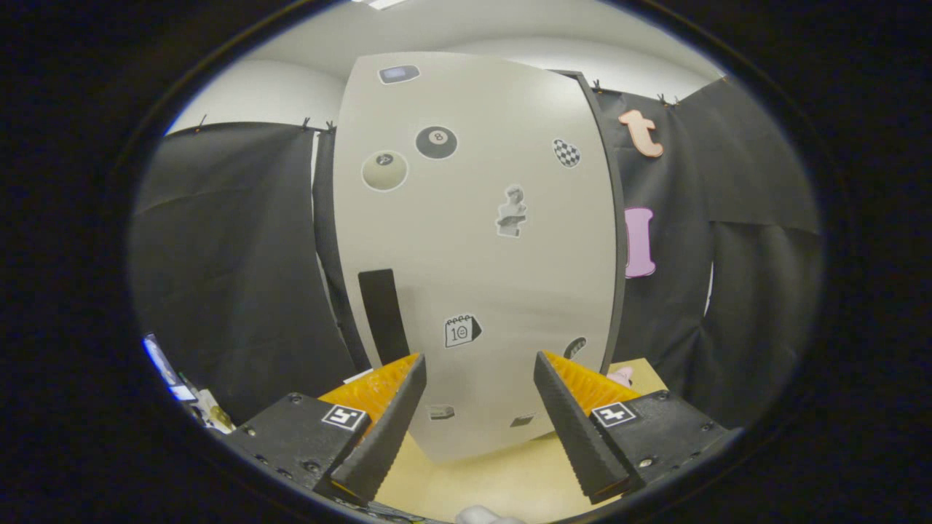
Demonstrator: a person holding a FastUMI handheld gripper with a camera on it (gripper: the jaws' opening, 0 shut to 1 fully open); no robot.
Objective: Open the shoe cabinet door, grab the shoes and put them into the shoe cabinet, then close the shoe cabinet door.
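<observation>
Item one, the gripper [477, 393]: we find its two fingers [378, 437] spread wide apart, with ribbed black pads facing inward and orange backing behind them. Nothing lies between them and they touch nothing. Each finger block carries a small square black-and-white marker.

Item two, the shoe cabinet door [473, 247]: we record a tall pale grey panel, standing upright just ahead of the fingers and reaching well above them. Its face is turned toward us and appears shut against a dark frame edge on its right side. A black vertical handle strip [384, 314] sits low on the door near its left edge, just above the left finger. The panel carries several stickers, among them a black eight-ball [436, 142], a pale ball [384, 170], a small bust figure [512, 211] and a calendar page [461, 330].

Item three, the floor [502, 477]: we note a light wooden surface under the cabinet's foot and between the fingers.

Item four, a pink object [621, 375]: it shows at the cabinet's lower right corner, behind the right finger; we cannot tell whether it is one of the shoes.
</observation>
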